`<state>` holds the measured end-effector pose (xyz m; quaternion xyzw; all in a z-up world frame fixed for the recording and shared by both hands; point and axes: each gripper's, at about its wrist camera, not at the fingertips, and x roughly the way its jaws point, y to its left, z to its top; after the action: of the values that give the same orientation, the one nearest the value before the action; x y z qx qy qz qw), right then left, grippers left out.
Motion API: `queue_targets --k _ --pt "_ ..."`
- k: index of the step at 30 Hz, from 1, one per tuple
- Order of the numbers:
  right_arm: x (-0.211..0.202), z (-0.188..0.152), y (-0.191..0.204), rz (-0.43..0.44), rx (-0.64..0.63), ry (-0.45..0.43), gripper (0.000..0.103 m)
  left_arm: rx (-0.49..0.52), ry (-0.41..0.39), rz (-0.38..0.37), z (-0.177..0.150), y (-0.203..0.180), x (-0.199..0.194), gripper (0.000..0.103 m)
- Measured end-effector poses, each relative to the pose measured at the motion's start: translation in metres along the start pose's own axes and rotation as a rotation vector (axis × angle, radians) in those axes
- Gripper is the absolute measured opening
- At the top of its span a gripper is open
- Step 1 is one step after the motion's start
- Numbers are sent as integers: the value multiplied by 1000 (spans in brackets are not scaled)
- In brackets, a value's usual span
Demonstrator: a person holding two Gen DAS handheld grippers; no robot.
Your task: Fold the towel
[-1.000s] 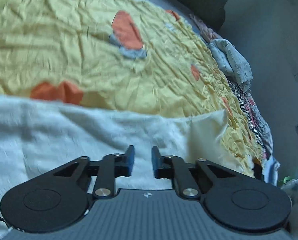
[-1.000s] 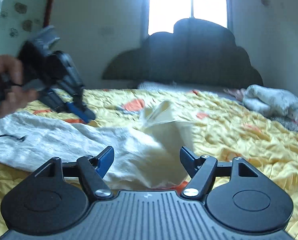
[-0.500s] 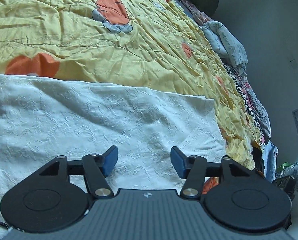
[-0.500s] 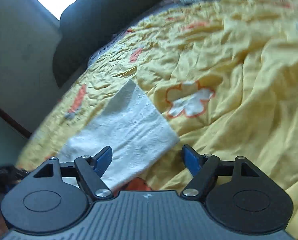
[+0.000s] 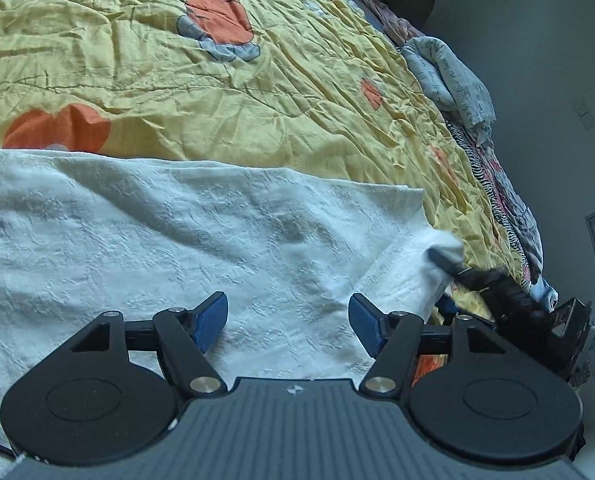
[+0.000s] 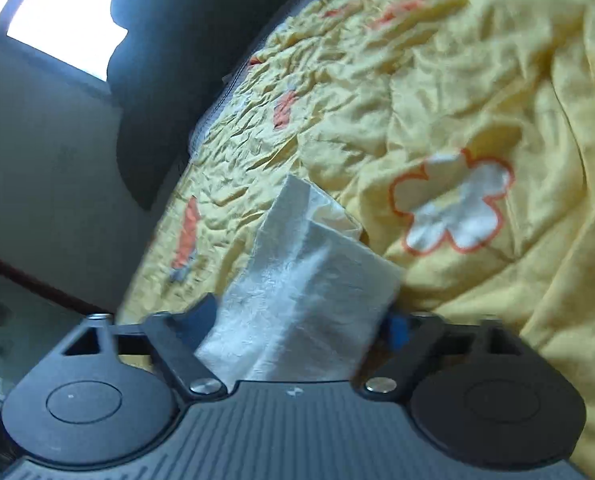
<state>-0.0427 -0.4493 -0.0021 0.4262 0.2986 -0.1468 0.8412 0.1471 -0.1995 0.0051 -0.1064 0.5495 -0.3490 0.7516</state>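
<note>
Since half a second ago the right gripper [image 6: 301,324] has reached the one white towel [image 5: 185,232] on the yellow bedspread [image 5: 145,60], its spread fingers half hidden by a lifted corner, grip unclear, while the left gripper [image 5: 287,326] hovers open over the towel at lower centre.

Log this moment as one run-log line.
left gripper: open over towel | right gripper: open around towel corner | towel: on bedspread

I see the towel [image 5: 201,240], white with a crinkled embossed texture, spread mostly flat across the yellow bed cover [image 5: 137,60]. Its right corner [image 6: 305,264] is lifted off the bed and folding over.
</note>
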Motion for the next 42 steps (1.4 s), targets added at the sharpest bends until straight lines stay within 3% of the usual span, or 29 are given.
queue_targets --k 2,6,8,10,14,16,19,21,23,26,30,31,33,35,37,40,42 --pt "-1 -5 3 -27 -26 -8 28 -2 -3 7 2 3 0 68" --pt "-15 -10 -14 33 82 -3 33 -6 -2 8 5 7 2 68" --pt "-20 -15 -23 76 149 27 58 -2 -1 3 3 5 4 69" --pt "-28 -21 -22 106 145 54 73 3 2 -8 2 4 5 69" --pt "-22 -25 -16 164 210 139 84 6 4 -10 -1 2 9 70" --pt "-12 -27 -15 213 263 189 85 5 5 -12 -2 1 10 70" --pt "-1 -27 -4 237 258 236 91 7 9 -16 -3 -1 9 70" --pt "-1 -23 -8 249 283 204 92 13 13 -18 -4 -1 8 70" --pt "-4 -15 -31 289 417 119 90 9 16 -16 -5 0 8 71" --pt "-2 -13 -56 436 590 67 92 11 17 -14 -6 0 8 72" --pt "-18 -7 -65 379 545 -86 92 11 21 -12 -5 0 9 73" --pt "-18 -6 -69 374 546 -115 91 11 20 -13 -5 0 10 74" --pt "-12 -4 -71 346 534 -97 79 16 20 -12 -5 -2 12 76" --pt "-4 -2 -67 284 488 -50 42 25 20 -10 -6 -4 14 77" --pt "4 -5 -68 263 460 -50 16 23 19 -11 -6 -6 16 78" --pt "3 -9 -57 194 346 -84 15 32 23 -14 -5 -9 18 80" --pt "-3 -9 -38 125 191 -108 15 39 26 -17 -1 -12 20 80"
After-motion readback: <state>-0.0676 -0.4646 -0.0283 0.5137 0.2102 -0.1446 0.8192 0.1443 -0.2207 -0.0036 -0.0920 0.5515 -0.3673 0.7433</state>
